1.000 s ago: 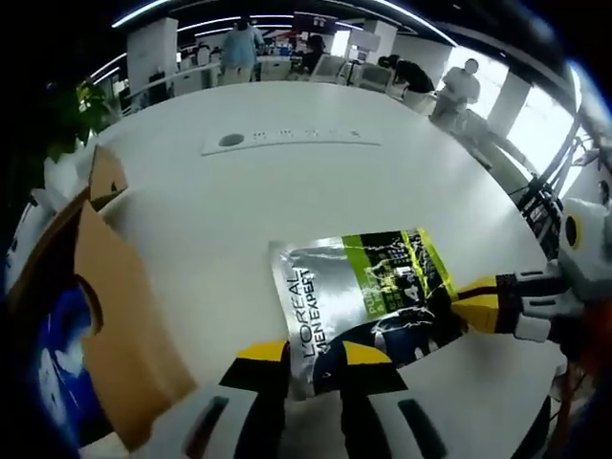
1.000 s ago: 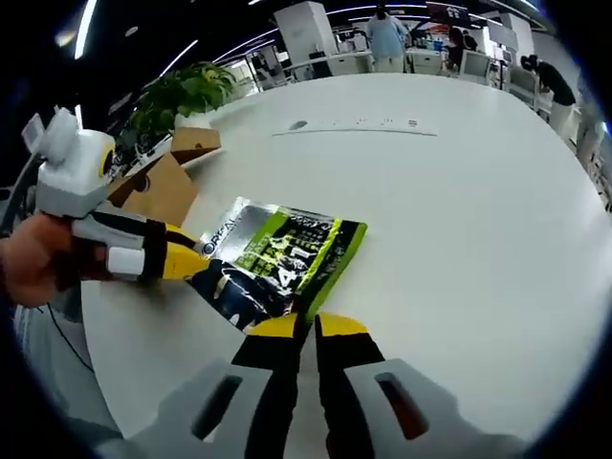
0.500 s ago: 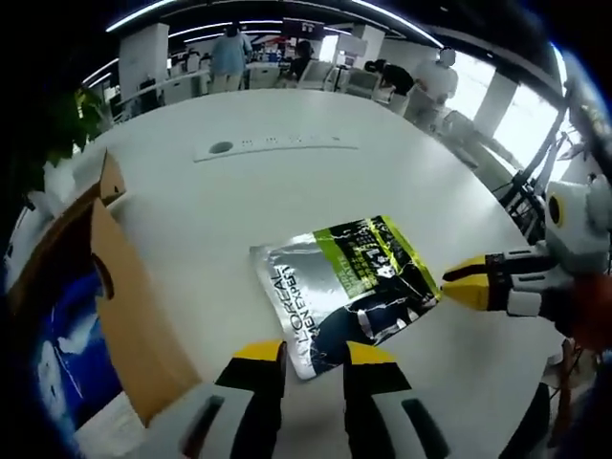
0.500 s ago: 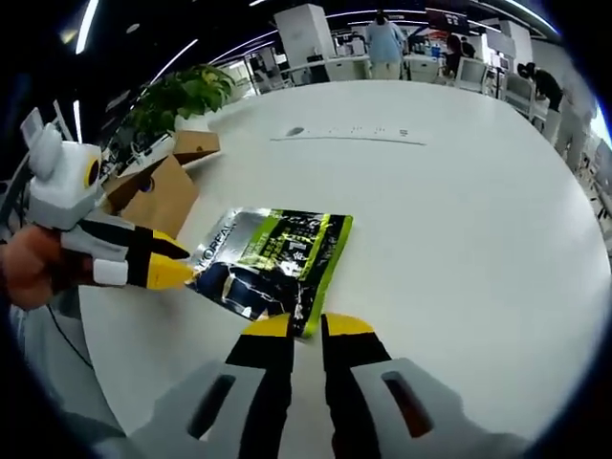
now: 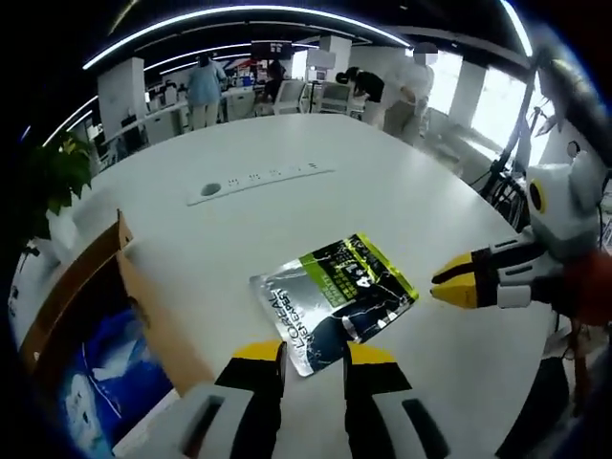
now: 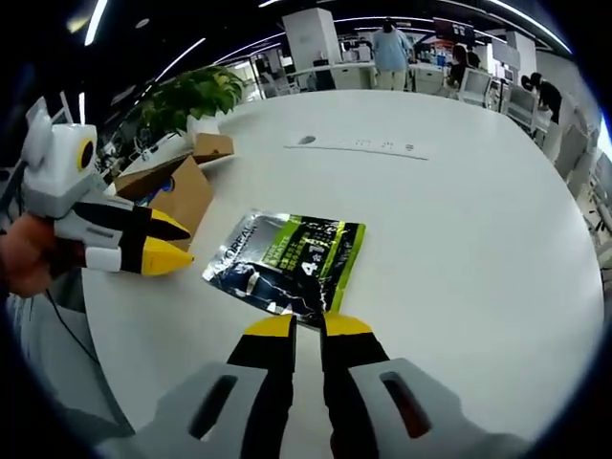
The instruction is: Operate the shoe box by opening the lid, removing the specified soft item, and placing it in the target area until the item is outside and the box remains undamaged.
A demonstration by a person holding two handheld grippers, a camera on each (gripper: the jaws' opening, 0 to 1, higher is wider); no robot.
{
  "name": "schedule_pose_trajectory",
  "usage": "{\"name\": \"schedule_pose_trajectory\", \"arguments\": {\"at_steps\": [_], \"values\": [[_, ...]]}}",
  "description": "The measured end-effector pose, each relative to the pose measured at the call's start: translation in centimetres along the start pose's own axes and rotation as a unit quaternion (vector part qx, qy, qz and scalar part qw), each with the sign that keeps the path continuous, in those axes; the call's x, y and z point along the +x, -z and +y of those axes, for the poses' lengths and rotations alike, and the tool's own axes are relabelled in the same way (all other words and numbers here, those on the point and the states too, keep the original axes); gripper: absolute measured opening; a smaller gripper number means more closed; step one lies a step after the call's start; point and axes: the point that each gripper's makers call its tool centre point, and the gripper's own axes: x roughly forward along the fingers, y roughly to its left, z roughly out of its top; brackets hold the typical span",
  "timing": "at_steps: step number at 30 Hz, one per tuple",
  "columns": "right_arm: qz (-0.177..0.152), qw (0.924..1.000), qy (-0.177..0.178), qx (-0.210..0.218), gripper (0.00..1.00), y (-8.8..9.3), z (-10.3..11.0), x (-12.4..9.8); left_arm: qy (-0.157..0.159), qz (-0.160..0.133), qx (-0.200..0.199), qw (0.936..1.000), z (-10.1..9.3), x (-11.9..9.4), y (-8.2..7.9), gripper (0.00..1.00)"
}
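Observation:
A silver, green and dark L'Oreal Men Expert pouch (image 5: 330,296) (image 6: 287,263) lies flat on the white table (image 5: 287,220), with nothing gripping it. In the left gripper view my left gripper (image 5: 314,356) is open just short of the pouch's near edge. It enters the right gripper view as the left gripper (image 6: 182,244), jaws apart, a little to the pouch's left. My right gripper (image 6: 308,327) stands slightly open behind the pouch's near corner. In the left gripper view the right gripper (image 5: 442,285) hangs to the pouch's right. The brown shoe box (image 5: 105,354) (image 6: 177,186) stands open, blue inside.
A power strip (image 5: 253,182) (image 6: 359,143) is set into the table beyond the pouch. A potted plant (image 6: 186,96) stands past the box. People stand at desks (image 5: 206,81) far behind. The table's edge curves close on the right (image 5: 535,335).
The right gripper has let go of the pouch. Both grippers have drawn back and up from it, and the pouch now rests flat on the table.

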Motion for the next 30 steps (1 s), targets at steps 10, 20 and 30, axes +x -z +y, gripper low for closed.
{"name": "schedule_pose_trajectory", "arguments": {"at_steps": [10,20,30], "values": [[-0.012,0.9997,-0.011,-0.017,0.08,-2.0,3.6,0.0,-0.012,-0.036,0.039,0.9985,2.4,-3.0,-0.9,0.23],[-0.021,0.9979,-0.041,-0.047,0.08,-4.5,9.6,2.1,-0.066,-0.045,0.016,0.9967,9.7,-7.4,1.5,0.23],[-0.015,0.9941,-0.075,-0.077,0.08,-5.9,15.5,4.8,-0.110,-0.048,-0.032,0.9923,16.0,-11.6,5.5,0.23]]}}
